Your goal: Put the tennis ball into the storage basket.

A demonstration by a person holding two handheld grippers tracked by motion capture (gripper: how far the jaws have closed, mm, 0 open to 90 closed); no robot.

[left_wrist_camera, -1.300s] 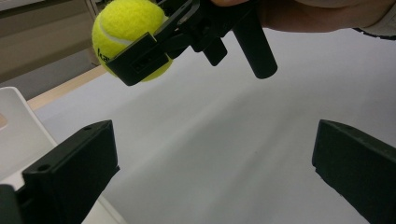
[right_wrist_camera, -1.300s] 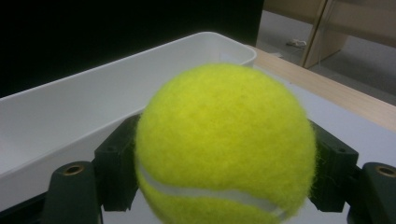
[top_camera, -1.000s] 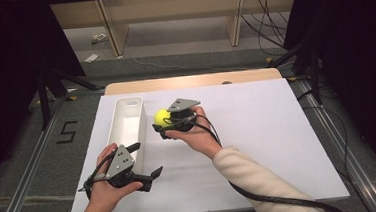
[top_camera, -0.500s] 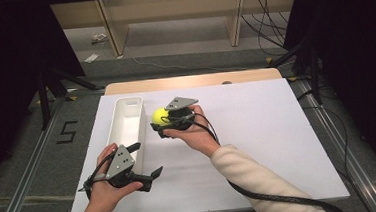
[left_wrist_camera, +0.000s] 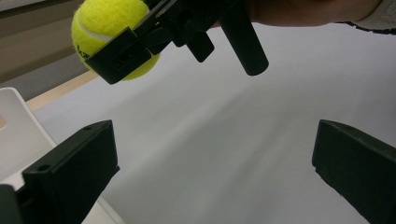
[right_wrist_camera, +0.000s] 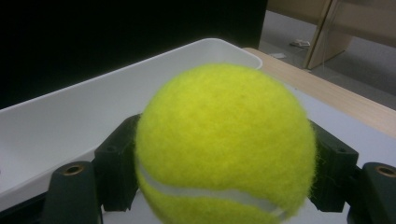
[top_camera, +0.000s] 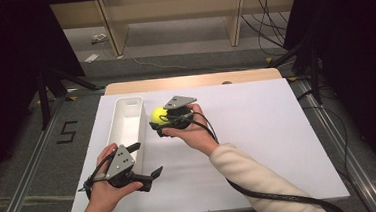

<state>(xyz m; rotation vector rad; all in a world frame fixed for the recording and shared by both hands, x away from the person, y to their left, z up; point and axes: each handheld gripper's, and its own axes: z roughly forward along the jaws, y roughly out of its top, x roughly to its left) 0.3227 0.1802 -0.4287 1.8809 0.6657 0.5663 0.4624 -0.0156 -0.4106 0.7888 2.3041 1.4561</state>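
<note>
Two grippers over white table [top_camera: 259,146], right gripper [top_camera: 160,122] clenched on tennis ball [top_camera: 157,115] held in the air just beside white tray [top_camera: 127,121] rim, left gripper [top_camera: 147,161] with jaws spread wide, empty, near tray's near end, bare board beyond both, ball's lower part cut off in right gripper view.

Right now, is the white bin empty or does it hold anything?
Empty as far as visible: the white bin shows bare floor; the tennis ball is clamped in the right gripper beside it.
</note>
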